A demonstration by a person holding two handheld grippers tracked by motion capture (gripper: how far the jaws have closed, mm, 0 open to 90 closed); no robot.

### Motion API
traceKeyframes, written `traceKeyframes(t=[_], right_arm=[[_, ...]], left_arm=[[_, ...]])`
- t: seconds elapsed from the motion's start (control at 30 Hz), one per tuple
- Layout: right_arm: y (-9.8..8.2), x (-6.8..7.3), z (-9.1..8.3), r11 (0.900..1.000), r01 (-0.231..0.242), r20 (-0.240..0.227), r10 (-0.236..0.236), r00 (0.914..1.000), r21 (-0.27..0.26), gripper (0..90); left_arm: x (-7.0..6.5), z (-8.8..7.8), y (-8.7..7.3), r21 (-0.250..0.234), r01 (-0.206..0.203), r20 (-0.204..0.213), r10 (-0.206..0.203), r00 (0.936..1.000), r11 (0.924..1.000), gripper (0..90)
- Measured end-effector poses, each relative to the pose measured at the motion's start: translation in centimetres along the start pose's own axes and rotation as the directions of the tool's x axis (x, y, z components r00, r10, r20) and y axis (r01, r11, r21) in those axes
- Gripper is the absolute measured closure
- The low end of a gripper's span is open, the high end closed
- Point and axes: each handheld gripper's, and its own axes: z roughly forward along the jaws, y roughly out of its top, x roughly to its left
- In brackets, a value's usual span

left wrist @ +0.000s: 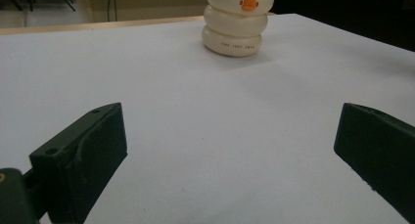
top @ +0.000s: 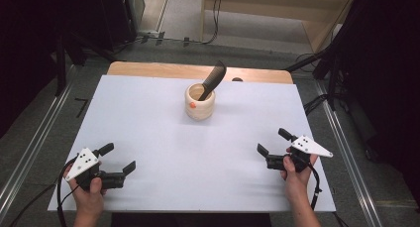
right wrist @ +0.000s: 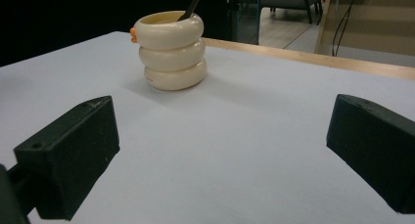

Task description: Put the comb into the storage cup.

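Note:
A cream ringed cup (top: 200, 102) with an orange beak mark stands upright toward the far middle of the white table (top: 163, 147). A black comb (top: 213, 80) leans out of it to the far right. The cup appears again in the left gripper view (left wrist: 236, 21) and in the right gripper view (right wrist: 170, 50), where the comb's handle (right wrist: 192, 5) rises from its mouth. My left gripper (top: 118, 158) is open near the front left, held in a hand. My right gripper (top: 272, 141) is open near the front right. Nothing lies between the jaws of either.
A wooden strip (top: 148, 69) runs along the table's far edge. Beyond it lie grey floor, cables and dark stands (top: 341, 63). Metal rails (top: 29, 147) flank the table on both sides.

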Motion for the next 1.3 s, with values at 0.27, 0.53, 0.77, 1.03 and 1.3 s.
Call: traceKeyframes(t=[0.27, 0.53, 0.77, 1.03, 1.3], right_arm=[[-0.8, -0.4, -1.2, 1.0, -0.002, 0.016, 0.002, 0.9999, 0.013, 0.0], [-1.5, -0.7, -2.1, 1.0, -0.006, 0.026, 0.005, 0.9997, 0.023, 0.0], [-2.0, -1.2, -3.4, 1.0, -0.015, 0.046, 0.014, 0.9989, 0.019, 0.0], [-2.8, -1.9, -5.1, 0.999, -0.023, 0.069, 0.021, 0.9974, 0.027, 0.0], [-3.5, -2.5, -6.5, 0.999, -0.036, 0.087, 0.033, 0.9957, 0.031, 0.0]], left_arm=[[0.0, 0.0, 0.0, 0.0, -0.002, -0.002, 0.002, 1.0, 1.0, 0.0], [0.0, 0.0, 0.0, 0.0, -0.004, -0.003, 0.004, 1.0, 1.0, 0.0], [-0.1, 0.0, 0.0, 0.002, -0.005, -0.005, 0.005, 1.0, 1.0, 0.0], [-0.1, 0.0, 0.0, 0.002, -0.005, -0.005, 0.005, 1.0, 1.0, 0.0], [0.0, 0.0, 0.0, -0.002, -0.002, -0.008, 0.002, 1.0, 1.0, 0.0]])
